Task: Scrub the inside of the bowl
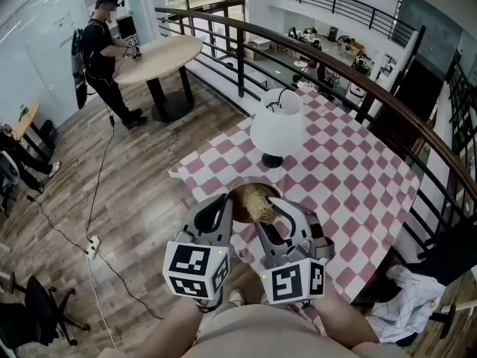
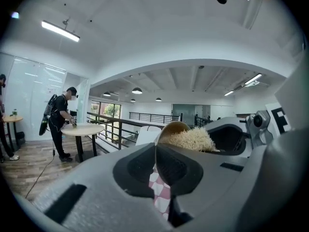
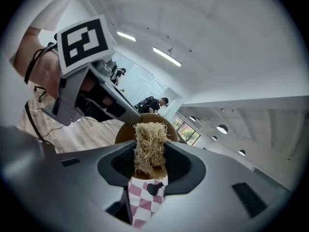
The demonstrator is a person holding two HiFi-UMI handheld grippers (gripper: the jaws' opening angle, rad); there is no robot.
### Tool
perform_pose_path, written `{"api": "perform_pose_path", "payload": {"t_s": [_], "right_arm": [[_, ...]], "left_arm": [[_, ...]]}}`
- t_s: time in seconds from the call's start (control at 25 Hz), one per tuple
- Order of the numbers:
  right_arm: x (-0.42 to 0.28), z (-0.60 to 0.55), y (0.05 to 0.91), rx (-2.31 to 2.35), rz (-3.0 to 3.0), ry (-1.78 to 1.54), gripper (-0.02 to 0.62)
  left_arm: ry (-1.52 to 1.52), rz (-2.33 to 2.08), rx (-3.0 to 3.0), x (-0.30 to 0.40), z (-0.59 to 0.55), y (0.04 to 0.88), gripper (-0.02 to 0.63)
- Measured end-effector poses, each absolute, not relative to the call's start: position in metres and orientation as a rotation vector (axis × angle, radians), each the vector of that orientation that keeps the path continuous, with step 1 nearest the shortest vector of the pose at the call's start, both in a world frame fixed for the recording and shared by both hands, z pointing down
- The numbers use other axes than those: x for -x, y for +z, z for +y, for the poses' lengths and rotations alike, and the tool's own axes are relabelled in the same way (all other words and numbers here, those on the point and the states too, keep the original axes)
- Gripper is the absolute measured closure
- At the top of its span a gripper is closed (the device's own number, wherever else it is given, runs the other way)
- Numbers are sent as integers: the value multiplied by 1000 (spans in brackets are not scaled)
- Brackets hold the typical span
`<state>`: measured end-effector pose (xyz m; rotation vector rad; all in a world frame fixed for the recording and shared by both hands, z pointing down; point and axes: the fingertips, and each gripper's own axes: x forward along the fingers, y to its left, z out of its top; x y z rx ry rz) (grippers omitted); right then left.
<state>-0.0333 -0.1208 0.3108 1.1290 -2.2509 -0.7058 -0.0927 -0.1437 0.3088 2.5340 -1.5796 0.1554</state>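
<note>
left gripper [image 2: 157, 153]: pretty much closed, pinching the bowl [image 2: 173, 127] by its rim; the wall sits right between my jaws
right gripper [image 3: 149, 161]: clamped on the scrubber [image 3: 149, 141]; the wad pokes past the tips into the bowl
bowl: on the checked cloth [image 1: 350, 177], by the table's near corner; left gripper on its left side, right one reaching in from the right
lamp [image 1: 277, 125]: just beyond the bowl, not touching
</note>
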Motion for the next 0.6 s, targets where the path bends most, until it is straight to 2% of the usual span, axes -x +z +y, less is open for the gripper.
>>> {"api": "perform_pose_path", "payload": {"t_s": [0.32,0.6], "right_arm": [[40,-106,341,-1056,-2245,-626,451],[41,-99,330,-1076,-2368,-564,449]], "left_arm": [[120,-1522,-2510,84,-140,317,581],[233,-1565,-2562,82,-134,325,584]]}}
